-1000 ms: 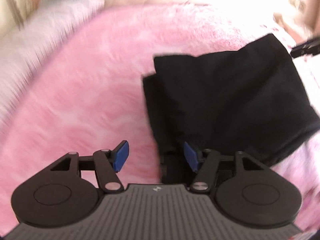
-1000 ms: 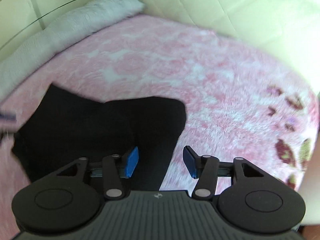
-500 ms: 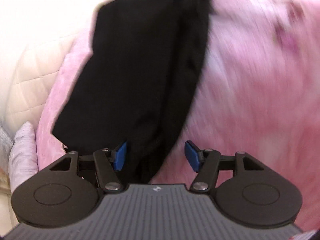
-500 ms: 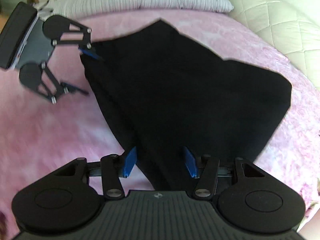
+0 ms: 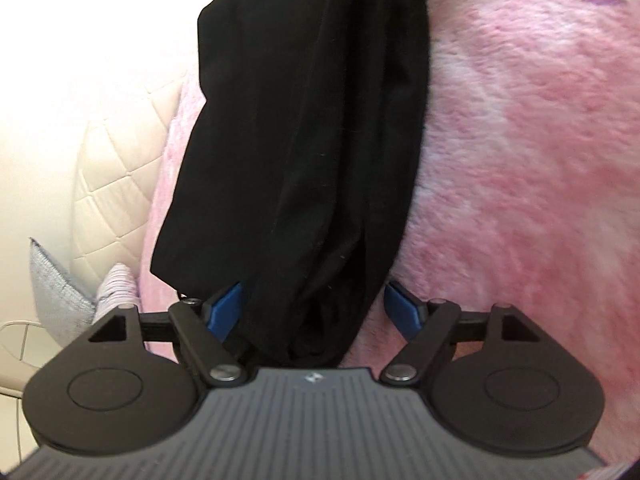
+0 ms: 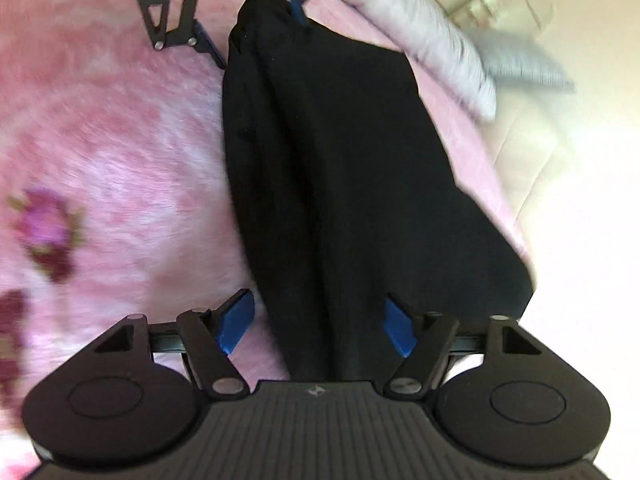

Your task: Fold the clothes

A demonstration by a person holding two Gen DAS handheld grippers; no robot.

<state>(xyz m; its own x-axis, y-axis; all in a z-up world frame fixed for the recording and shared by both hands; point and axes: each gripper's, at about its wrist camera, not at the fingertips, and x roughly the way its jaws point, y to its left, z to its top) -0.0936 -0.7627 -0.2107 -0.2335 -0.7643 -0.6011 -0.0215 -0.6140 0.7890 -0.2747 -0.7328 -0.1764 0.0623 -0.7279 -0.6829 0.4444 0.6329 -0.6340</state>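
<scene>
Black garment [image 5: 304, 152] lay frame-centre on pink blanket [image 5: 520, 160], between spread, widening fingers [image 5: 226, 308] of left gripper [image 5: 314, 312] and right gripper [image 6: 316, 322].

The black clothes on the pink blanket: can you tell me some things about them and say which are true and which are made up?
1. The black garment lies on a fluffy pink blanket. True.
2. The blanket is plain green. False: it is pink, with dark flower prints.
3. The garment runs between the blue pads of the left tongs. True; their jaws are opening and the outer pad stands clear of the cloth.
4. The right tongs are nowhere near the garment. False: the cloth passes between their pads, and their jaws are opening.
5. A striped pillow lies beyond the garment. True.
</scene>
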